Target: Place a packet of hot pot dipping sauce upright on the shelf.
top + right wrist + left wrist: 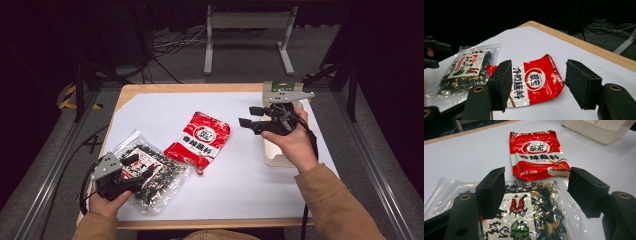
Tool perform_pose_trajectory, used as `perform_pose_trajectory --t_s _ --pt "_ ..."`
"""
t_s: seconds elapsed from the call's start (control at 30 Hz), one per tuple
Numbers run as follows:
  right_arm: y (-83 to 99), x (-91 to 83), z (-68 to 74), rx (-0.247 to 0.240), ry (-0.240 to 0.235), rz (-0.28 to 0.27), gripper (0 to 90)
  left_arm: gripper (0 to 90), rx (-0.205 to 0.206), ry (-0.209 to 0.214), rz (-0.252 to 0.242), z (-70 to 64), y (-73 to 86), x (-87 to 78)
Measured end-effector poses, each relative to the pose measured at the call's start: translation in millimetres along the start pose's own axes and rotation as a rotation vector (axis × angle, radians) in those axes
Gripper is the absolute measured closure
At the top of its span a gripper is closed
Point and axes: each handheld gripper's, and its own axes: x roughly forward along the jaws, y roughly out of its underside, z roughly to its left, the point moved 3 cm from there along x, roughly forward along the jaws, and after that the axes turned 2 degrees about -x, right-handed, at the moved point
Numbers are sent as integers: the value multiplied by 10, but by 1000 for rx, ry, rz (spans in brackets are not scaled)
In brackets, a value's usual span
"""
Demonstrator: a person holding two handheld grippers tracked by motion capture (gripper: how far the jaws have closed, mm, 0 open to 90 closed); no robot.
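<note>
A white sheet covers the wooden table (131, 90), dark floor and cables beyond. The left gripper (138, 167) hovers, jaws apart, over the clear bag of dried mix (541, 215) at the near left corner, just beside the red sauce packet (199, 138). The right gripper (251, 115), jaws apart, is held up near the white tray (274, 156). Risk: slick, loose film may slip or bunch in the jaws, or the packet gets nudged

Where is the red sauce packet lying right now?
In the high view the red sauce packet lies mid-table, its near end beside the clear seaweed bag, left of the white tray.
</note>
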Motion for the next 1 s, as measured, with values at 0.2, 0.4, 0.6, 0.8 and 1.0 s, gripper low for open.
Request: perform_pose_trajectory --t_s 0.2,0.4,0.6,0.8,1.0 --pt "23 261 12 1 11 43 383 308 4 -6 1 8 7 -12" --pt "28 470 -20 6 35 52 378 308 5 -10 3 15 17 -24" --pt "70 649 -88 14 50 60 379 308 -7 -11 4 6 27 -36" --pt "132 820 -179 21 68 104 376 308 -1 -11 4 18 26 -33" --pt "203 966 -253 38 83 135 367 308 1 -12 5 20 26 -32"
